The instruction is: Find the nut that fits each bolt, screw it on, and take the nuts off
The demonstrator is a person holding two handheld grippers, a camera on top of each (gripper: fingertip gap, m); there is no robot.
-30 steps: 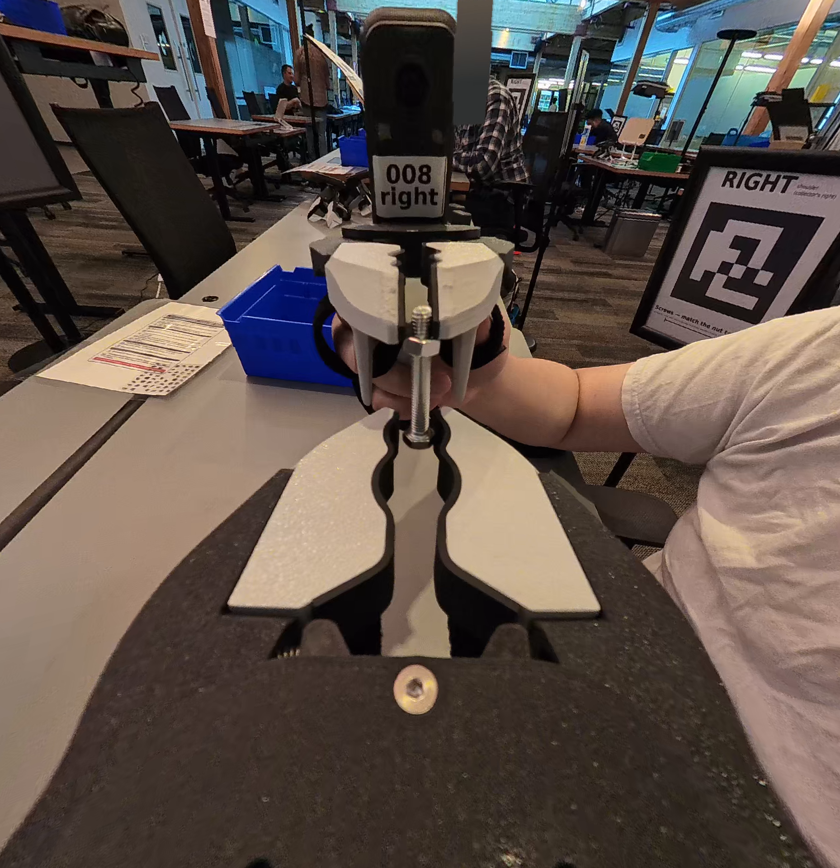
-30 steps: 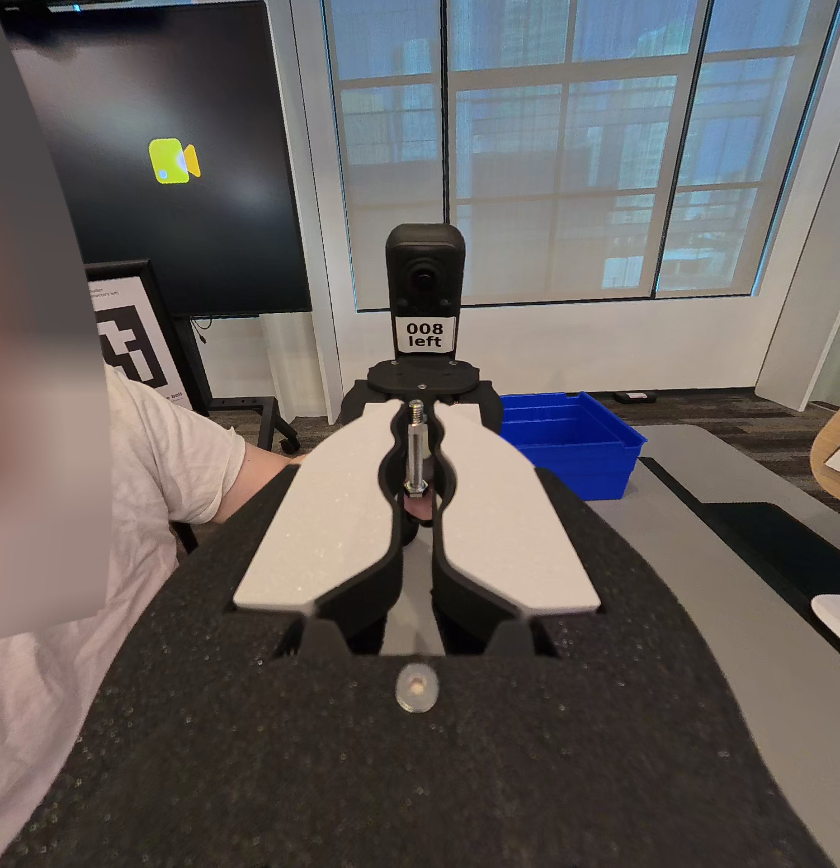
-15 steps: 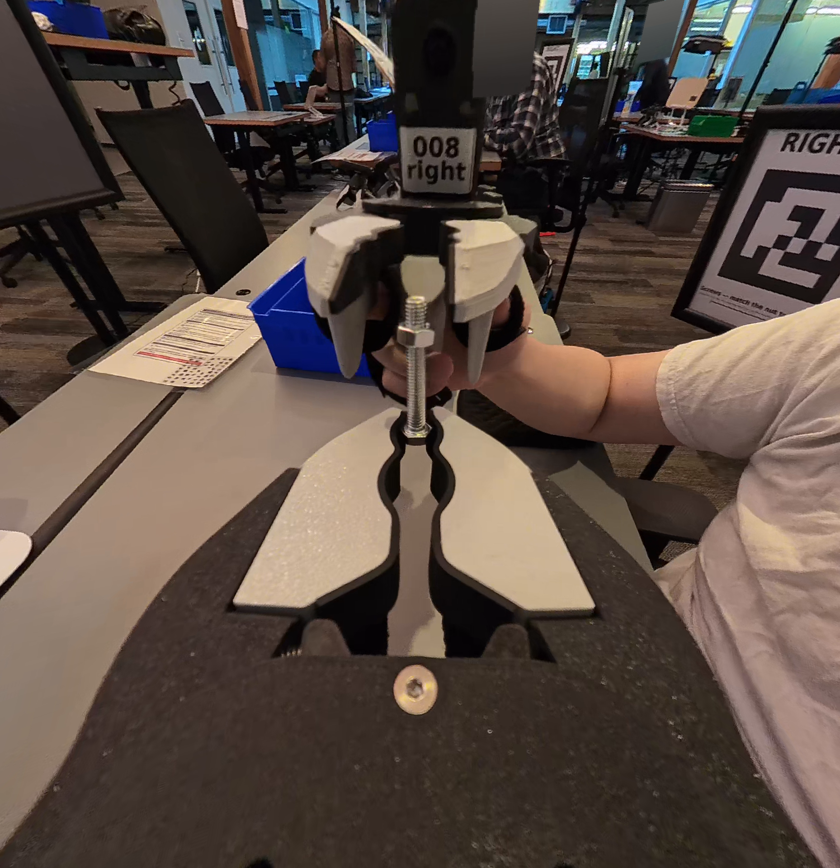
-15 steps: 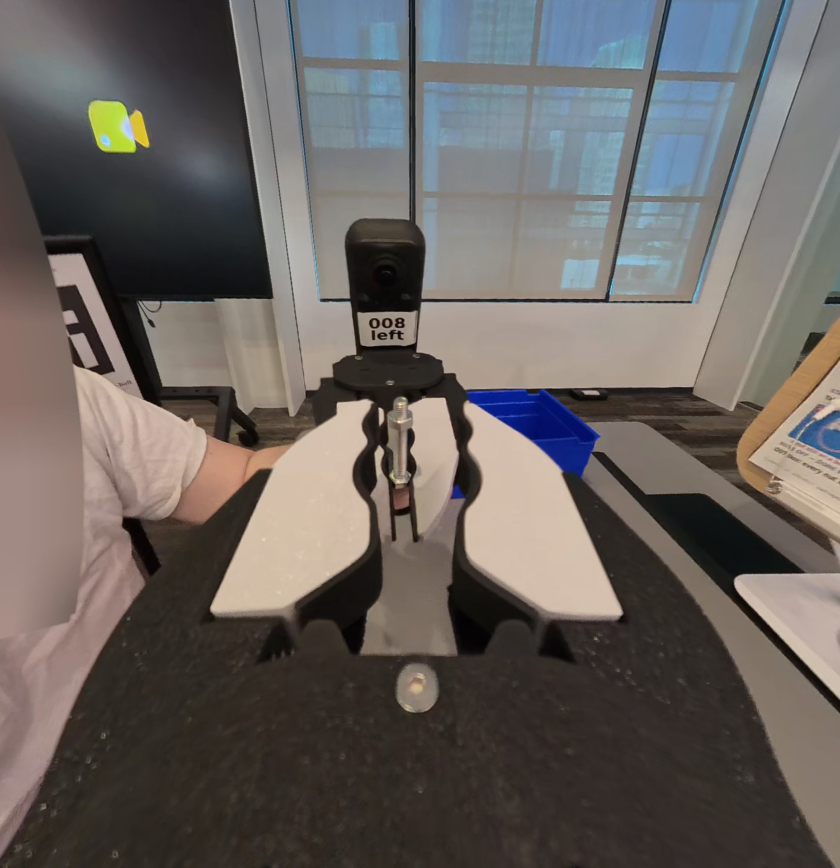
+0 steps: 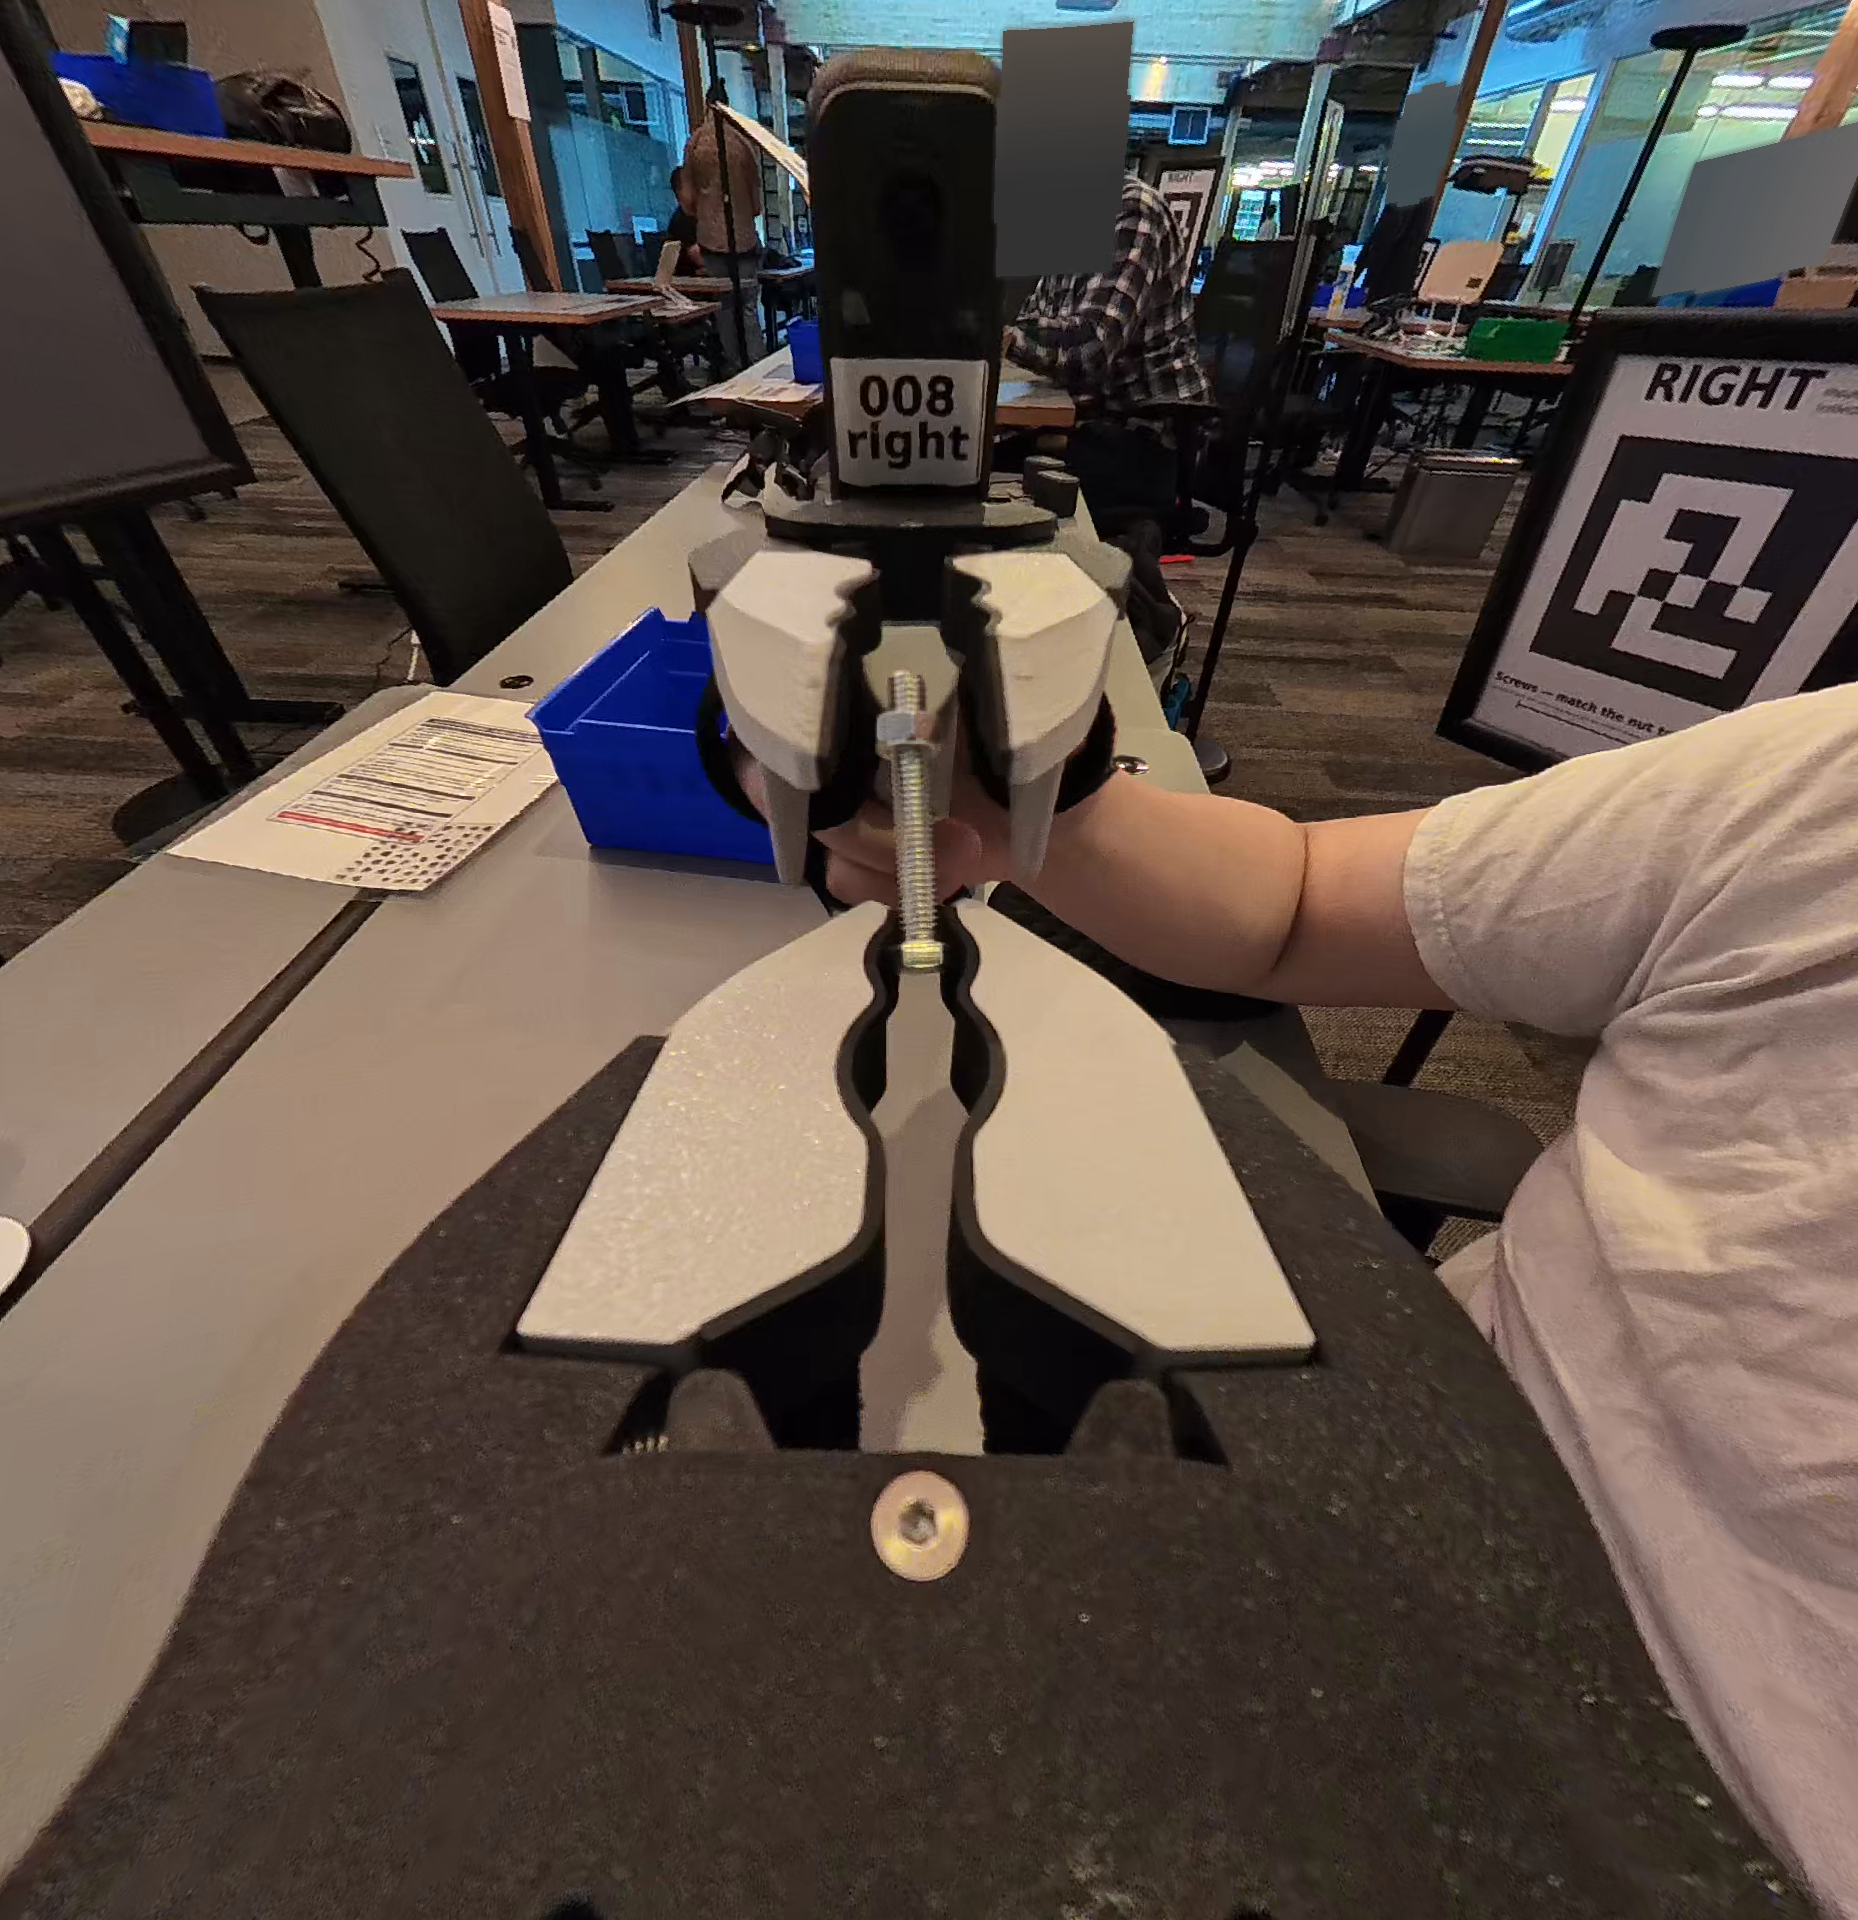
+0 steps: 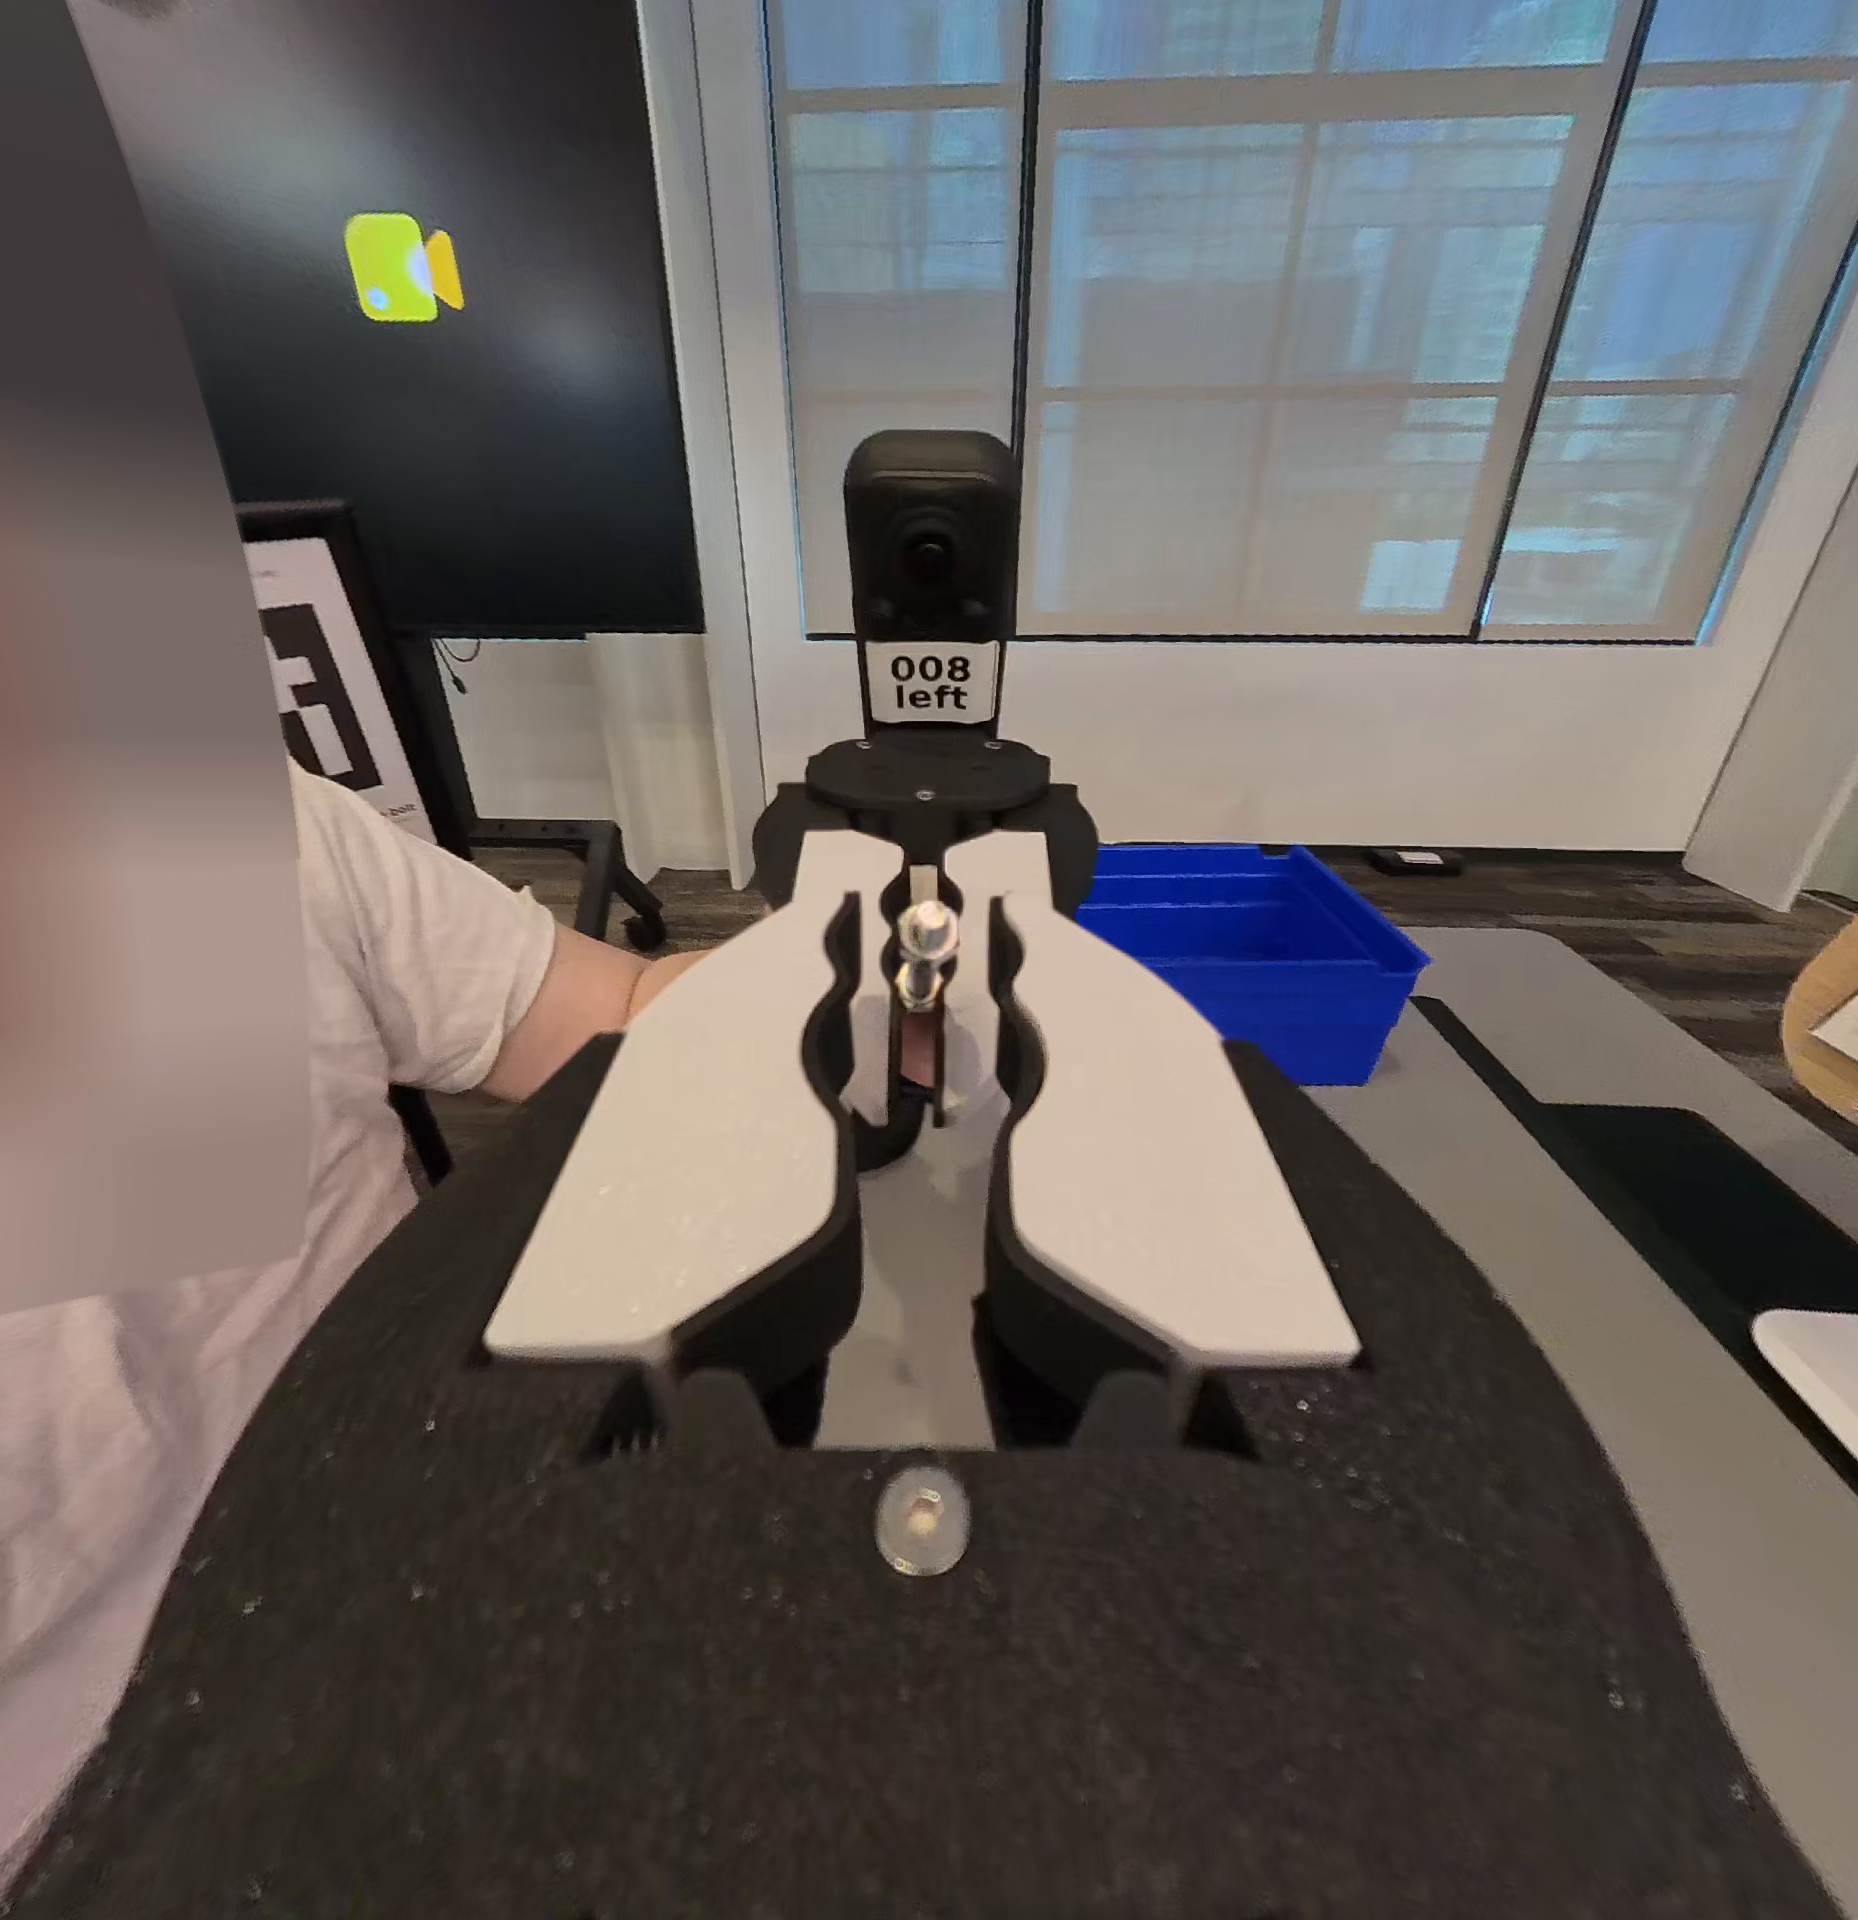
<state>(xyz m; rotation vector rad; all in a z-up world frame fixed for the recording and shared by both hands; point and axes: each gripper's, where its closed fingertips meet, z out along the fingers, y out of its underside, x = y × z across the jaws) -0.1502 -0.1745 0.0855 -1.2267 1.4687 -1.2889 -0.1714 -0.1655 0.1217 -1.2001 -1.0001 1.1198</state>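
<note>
A silver bolt point(image 5: 917, 831) is held off the table between the two grippers. My left gripper point(image 5: 920, 925) is shut on the bolt's head point(image 5: 920, 954), with the threaded shaft pointing away toward the right gripper. A silver nut point(image 5: 909, 732) sits on the thread near the far tip. My right gripper point(image 5: 909, 871) faces the left one, open, with a finger on each side of the nut and a gap to it. In the right wrist view the right gripper point(image 6: 925, 914) is spread wide, and the nut point(image 6: 930, 930) and bolt show almost end-on.
A blue bin point(image 5: 634, 758) point(image 6: 1247, 956) stands on the grey table point(image 5: 281, 1039) behind the grippers. A printed sheet point(image 5: 405, 790) lies to its left. A framed marker sign point(image 5: 1683, 561) stands at the right. The person's forearm point(image 5: 1164, 894) reaches across. A black mat point(image 6: 1683, 1174) lies on the table. Left and right tips are no more than a few centimetres apart.
My right gripper was shut on the nut one second ago and has opened, letting go of it. The left gripper still holds the bolt head.
</note>
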